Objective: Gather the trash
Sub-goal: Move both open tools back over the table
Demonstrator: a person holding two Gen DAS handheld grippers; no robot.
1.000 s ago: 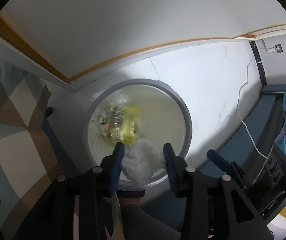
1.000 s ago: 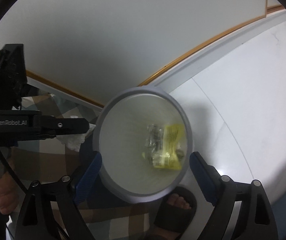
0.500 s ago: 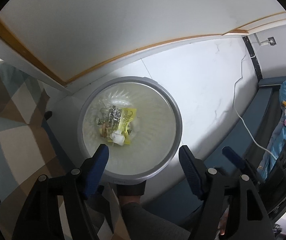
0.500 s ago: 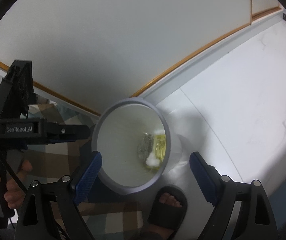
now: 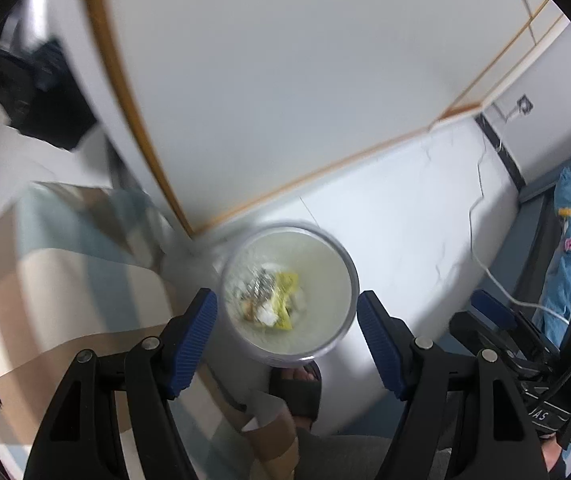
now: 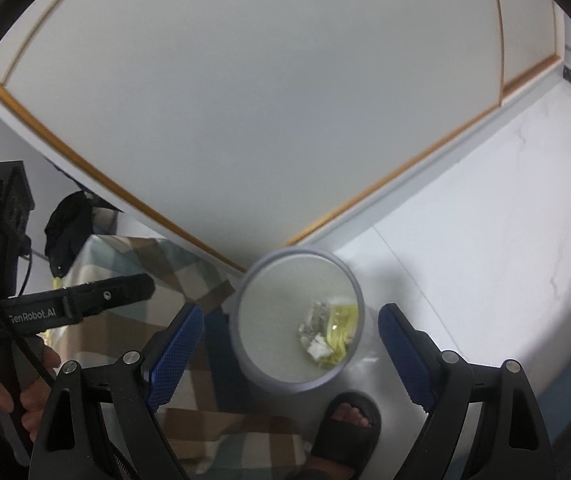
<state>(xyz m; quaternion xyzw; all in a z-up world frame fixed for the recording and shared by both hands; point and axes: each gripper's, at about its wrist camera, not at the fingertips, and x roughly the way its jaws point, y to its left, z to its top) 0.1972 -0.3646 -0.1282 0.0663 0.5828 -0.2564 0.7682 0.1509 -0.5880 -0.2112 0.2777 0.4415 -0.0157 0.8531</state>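
the trash bin (image 5: 349,280) is sitting on the floor straight below and ahead of both grippers, beside the checked bedding (image 5: 65,280). left gripper (image 5: 287,340) is hanging nearer, jaws wide and empty; right gripper (image 6: 289,348) likewise. the white tissue (image 5: 266,315), pinched a second ago, is now lying inside with the yellow wrapper (image 5: 285,284); the bin is looking smaller.

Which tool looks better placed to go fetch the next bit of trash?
Hard to call. The left tool and right tool both stand open and empty above the bin, and no loose trash shows.
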